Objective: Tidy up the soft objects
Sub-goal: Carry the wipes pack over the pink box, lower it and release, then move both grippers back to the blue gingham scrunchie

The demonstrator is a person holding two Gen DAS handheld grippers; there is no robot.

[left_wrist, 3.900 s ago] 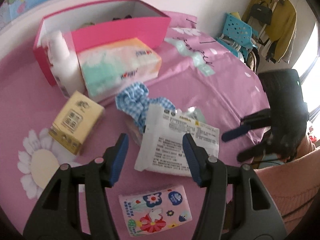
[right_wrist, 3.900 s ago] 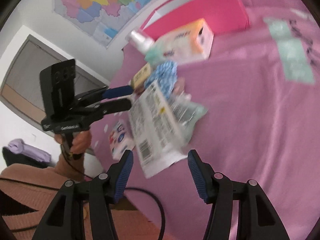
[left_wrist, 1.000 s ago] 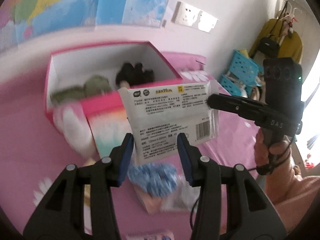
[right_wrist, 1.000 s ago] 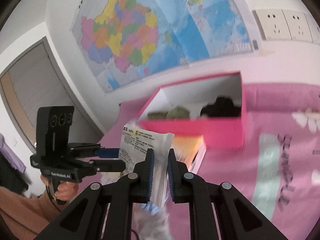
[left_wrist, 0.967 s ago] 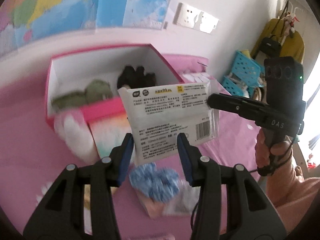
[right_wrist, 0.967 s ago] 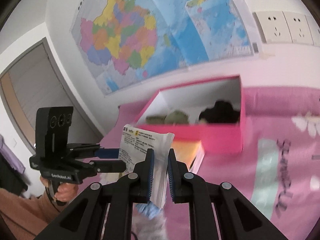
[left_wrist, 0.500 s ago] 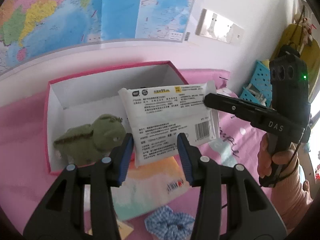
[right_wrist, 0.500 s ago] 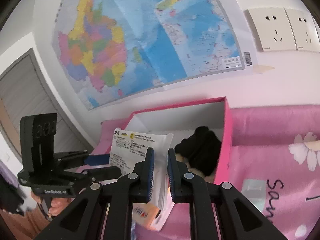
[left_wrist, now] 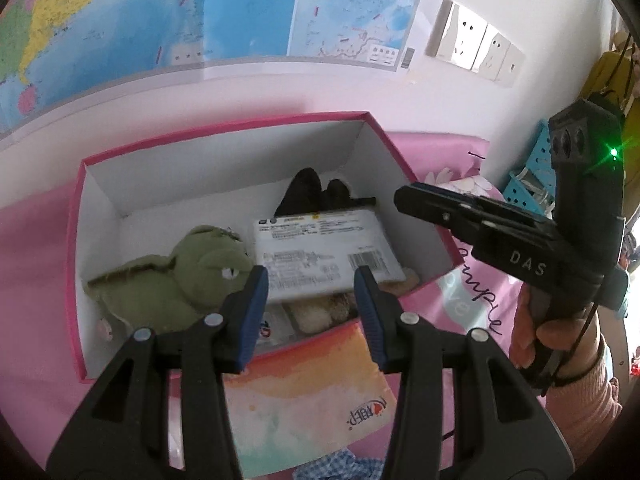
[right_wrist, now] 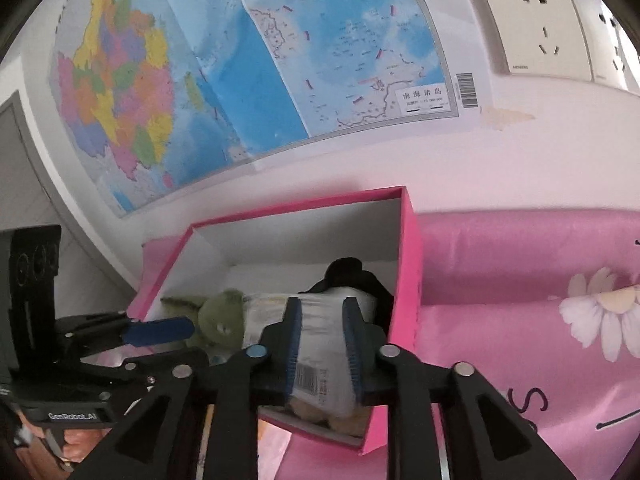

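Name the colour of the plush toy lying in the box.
Olive green; the plush toy shows best in the left wrist view.

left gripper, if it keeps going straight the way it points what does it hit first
Most likely the white wipes pack lying in the pink box, framed between the left gripper's open fingers. Depth is unclear; the box's near wall sits just below that line.

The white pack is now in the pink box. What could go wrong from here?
1. The pack lies tilted on the plush and black item, so it may slide.
2. The right gripper hangs just over the box wall; pulling back low may catch it.
3. The left gripper hovers open over the box and may bump the plush.
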